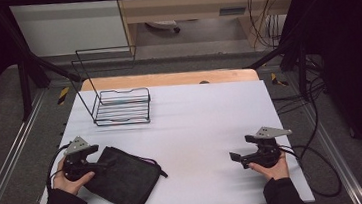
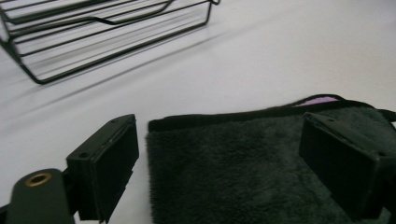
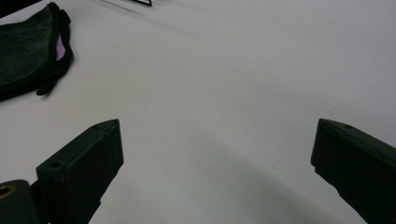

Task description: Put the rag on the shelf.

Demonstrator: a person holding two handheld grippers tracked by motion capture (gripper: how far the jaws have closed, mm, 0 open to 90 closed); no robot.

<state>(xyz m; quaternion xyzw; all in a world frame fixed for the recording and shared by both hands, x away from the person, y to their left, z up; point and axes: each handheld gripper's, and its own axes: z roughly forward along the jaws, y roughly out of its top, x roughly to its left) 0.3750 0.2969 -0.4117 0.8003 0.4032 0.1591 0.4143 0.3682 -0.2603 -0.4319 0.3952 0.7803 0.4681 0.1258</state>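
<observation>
You are holding your left gripper with its jaws spread wide, and nothing is caught between them. In the left gripper view, a dark cloth is lying flat on the white table, mostly in the gap between your two fingers: its near corner is sitting just inside one finger, while the other finger is hovering over the fabric. Whether that finger is touching the pile, I cannot tell.

Your right gripper is also standing wide open and empty, with only bare table between its fingers; from there the cloth is lying well off to the side, beyond the finger on the left of that view.

The cloth is looking like soft, fluffy towelling, folded, with a bound edge and a sliver of purple showing at the far end. It will probably be light and limp, sagging and unfolding when lifted, not slippery and not fragile. You are best placed to pinch the bound edge or the near corner, taking all layers together.

A wire rack is standing ahead of your left fingers, well apart from the cloth.
</observation>
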